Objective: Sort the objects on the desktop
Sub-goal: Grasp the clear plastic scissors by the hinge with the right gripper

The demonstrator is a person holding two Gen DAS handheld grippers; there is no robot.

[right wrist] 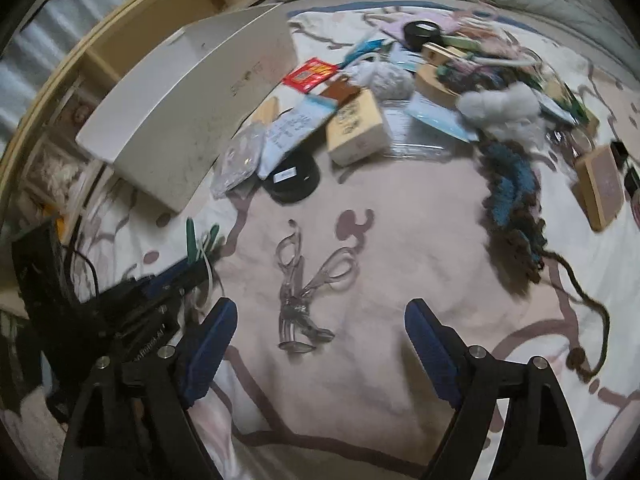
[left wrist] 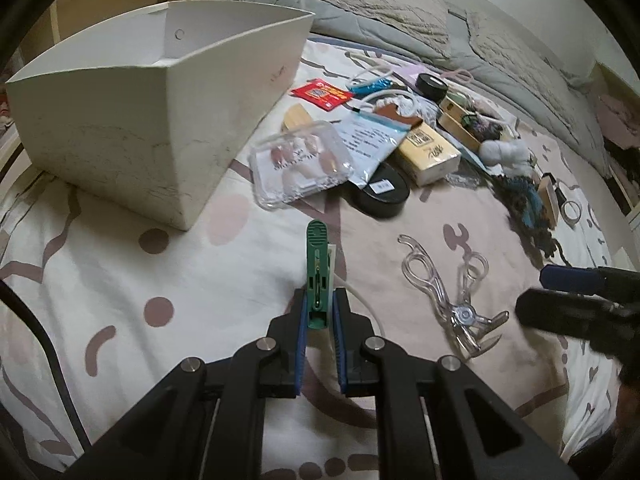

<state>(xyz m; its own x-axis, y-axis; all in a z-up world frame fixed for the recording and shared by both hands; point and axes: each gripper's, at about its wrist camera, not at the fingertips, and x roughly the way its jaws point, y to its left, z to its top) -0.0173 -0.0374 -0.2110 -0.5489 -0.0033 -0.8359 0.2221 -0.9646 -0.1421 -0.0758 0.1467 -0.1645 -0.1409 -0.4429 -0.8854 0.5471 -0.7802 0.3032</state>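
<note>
Patterned bedsheet (left wrist: pixel 120 264); left tongs (left wrist: pixel 320 312) pinch ridged green clip (left wrist: pixel 318 272).

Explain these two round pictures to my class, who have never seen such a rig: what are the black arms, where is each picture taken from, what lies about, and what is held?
No robot here: a person holds a two-finger gripper in each hand, each carrying a fisheye camera looking along its fingers. One picture comes from the left gripper, which is shut on a green clothes peg. The other comes from the right gripper, open and empty above a clear plastic eyelash curler lying on the patterned bedsheet. Beyond lie a white box and a heap of small items.
</note>
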